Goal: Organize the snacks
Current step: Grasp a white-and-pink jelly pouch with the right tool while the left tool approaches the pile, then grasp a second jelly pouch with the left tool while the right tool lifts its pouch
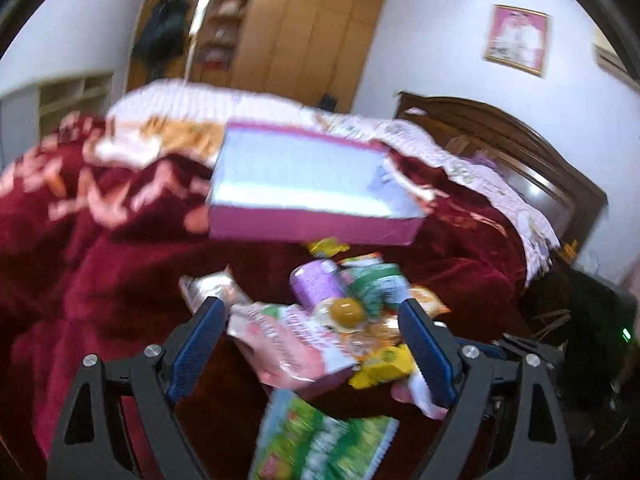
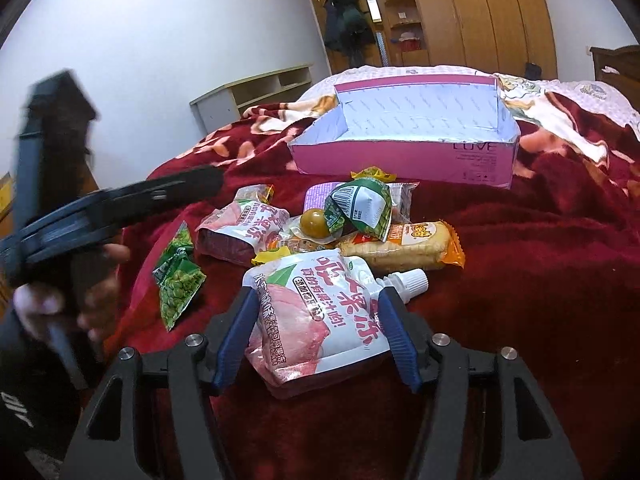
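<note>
A heap of snacks lies on a red blanket [image 2: 520, 280]. My right gripper [image 2: 318, 298] is shut on a pink jelly pouch [image 2: 316, 320] with a white cap, its pads against both sides. Behind it are a second pink pouch [image 2: 240, 228], a green pea packet [image 2: 178, 280], a brown jelly cup [image 2: 314, 222], a green-and-white packet [image 2: 364, 208] and an orange cracker pack [image 2: 404, 248]. An open pink box [image 2: 404, 160] stands empty beyond the heap. My left gripper [image 1: 312, 304] hangs open above the pile, over a pink pouch [image 1: 288, 344], holding nothing. That view is blurred.
A hand [image 2: 108, 252] holds the left gripper [image 2: 200, 184] at the left of the heap. A green packet [image 1: 320, 440] lies nearest in the left wrist view. A quilt, wooden wardrobe [image 2: 460, 12], low shelf [image 2: 256, 88] and headboard [image 1: 500, 144] surround the bed.
</note>
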`<action>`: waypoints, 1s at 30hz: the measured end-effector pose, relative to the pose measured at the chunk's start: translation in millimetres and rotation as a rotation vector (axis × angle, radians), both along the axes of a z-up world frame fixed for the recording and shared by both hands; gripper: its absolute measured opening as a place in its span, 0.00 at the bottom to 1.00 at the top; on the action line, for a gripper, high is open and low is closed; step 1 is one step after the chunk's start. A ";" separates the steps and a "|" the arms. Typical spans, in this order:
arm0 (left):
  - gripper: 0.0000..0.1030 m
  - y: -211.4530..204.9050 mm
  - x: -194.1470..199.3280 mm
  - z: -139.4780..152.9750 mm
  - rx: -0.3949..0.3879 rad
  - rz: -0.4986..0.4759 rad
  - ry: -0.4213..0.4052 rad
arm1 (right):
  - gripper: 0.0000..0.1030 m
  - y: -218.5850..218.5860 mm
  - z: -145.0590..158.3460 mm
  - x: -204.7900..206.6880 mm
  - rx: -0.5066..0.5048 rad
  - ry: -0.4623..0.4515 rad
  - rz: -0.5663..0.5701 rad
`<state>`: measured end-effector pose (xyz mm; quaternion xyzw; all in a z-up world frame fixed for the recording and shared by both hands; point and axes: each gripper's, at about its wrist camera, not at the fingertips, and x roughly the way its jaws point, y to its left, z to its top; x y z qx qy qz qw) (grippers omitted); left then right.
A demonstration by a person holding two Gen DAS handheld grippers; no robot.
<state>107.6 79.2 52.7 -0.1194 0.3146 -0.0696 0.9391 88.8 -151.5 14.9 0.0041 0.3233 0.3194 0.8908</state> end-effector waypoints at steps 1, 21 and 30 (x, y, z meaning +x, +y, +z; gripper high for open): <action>0.89 3.5 5.0 -6.2 -0.017 0.015 0.033 | 0.61 -0.1 -0.3 0.0 0.003 0.003 0.001; 0.37 -4.5 -8.3 -12.3 0.001 0.037 0.005 | 0.54 -5.1 0.3 0.0 0.025 0.007 0.025; 0.30 -41.8 -37.2 6.7 0.214 0.001 -0.161 | 0.47 -11.8 5.5 -5.9 0.064 -0.032 0.014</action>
